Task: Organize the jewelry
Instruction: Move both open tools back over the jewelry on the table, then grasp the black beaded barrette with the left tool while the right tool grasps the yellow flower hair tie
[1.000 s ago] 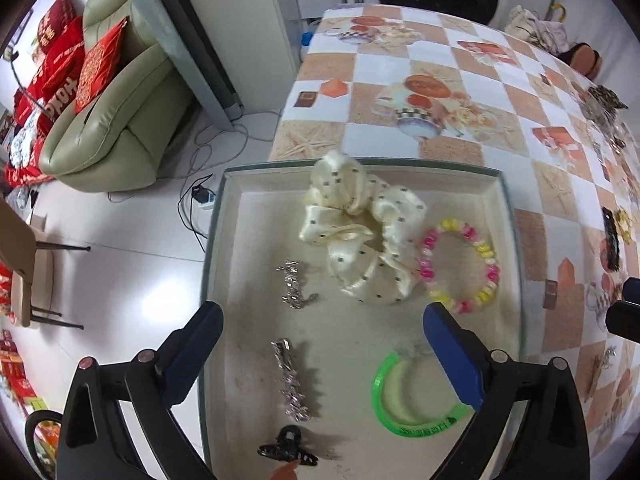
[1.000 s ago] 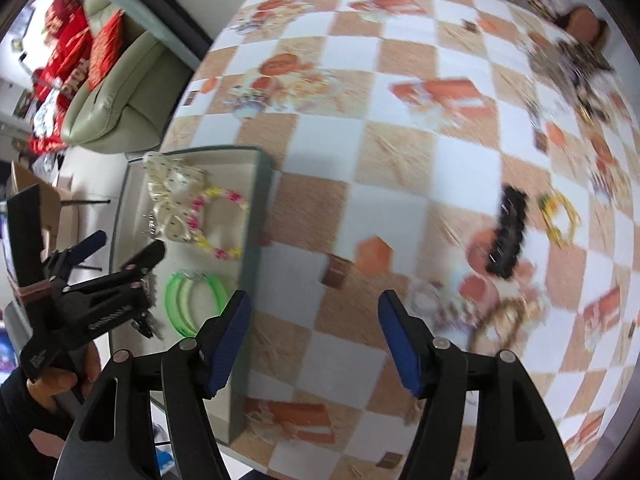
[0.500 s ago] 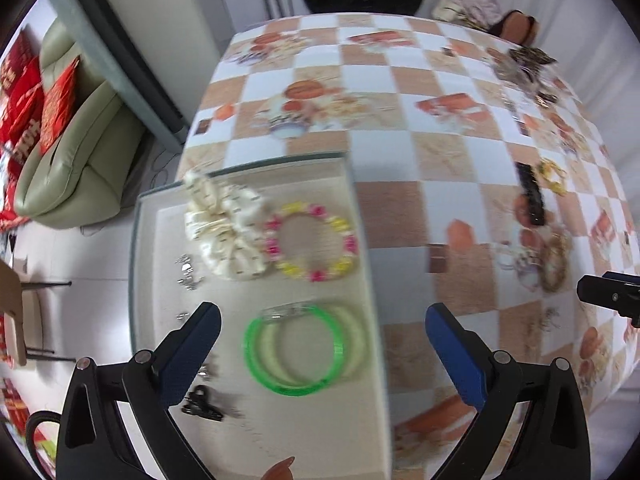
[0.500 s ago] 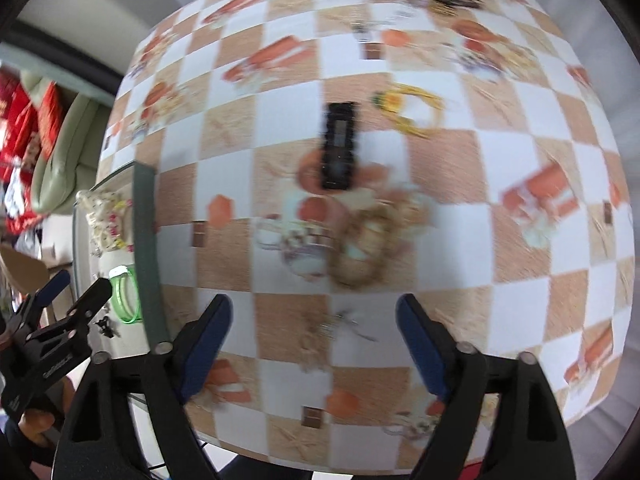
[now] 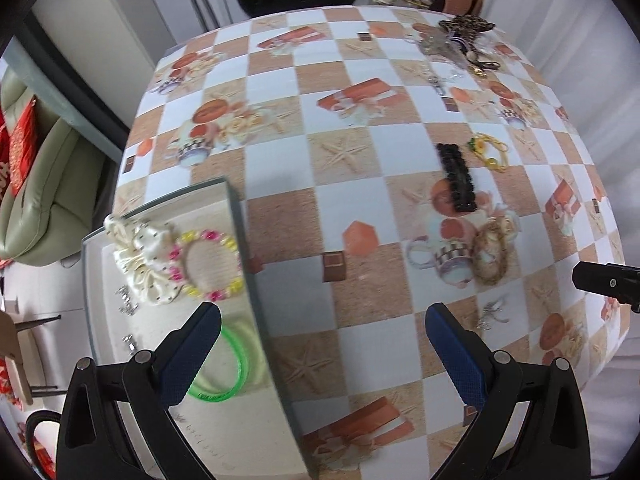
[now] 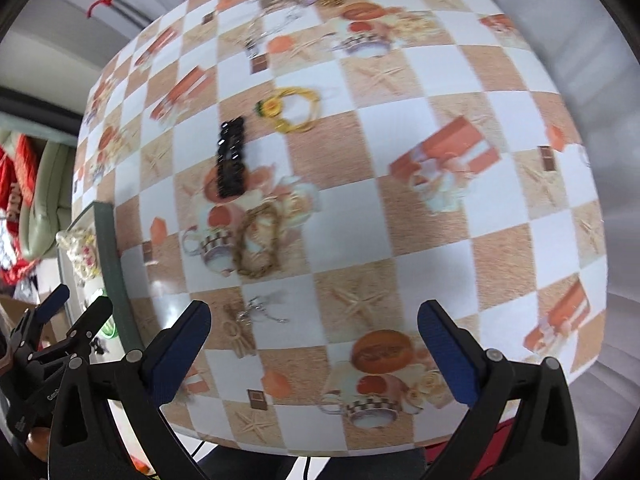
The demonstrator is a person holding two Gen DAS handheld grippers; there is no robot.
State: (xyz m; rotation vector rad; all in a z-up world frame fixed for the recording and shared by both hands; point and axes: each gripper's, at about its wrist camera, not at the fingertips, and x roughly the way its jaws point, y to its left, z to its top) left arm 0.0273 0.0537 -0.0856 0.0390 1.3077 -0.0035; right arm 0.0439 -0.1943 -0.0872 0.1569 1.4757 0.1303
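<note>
My left tongs point(image 5: 322, 350) gaped wide, empty, over the tray point(image 5: 236, 216) edge at lower left; my right tongs point(image 6: 314, 344) gaped wide above a silver trinket point(image 6: 262, 308).

- The red cushions point(image 5: 18, 156) on the sofa have big white marks on them, cut off at the edge, so no word can be read.
- The green bangle point(image 5: 224, 368) in the tray has small dark print low on its band, too tiny to read.
- The left gripper point(image 6: 60, 312), seen in the right wrist view, has small white letters on its black arm, too blurry to read.
- The table cloth point(image 5: 352, 152) shows only drawings, no words.
</note>
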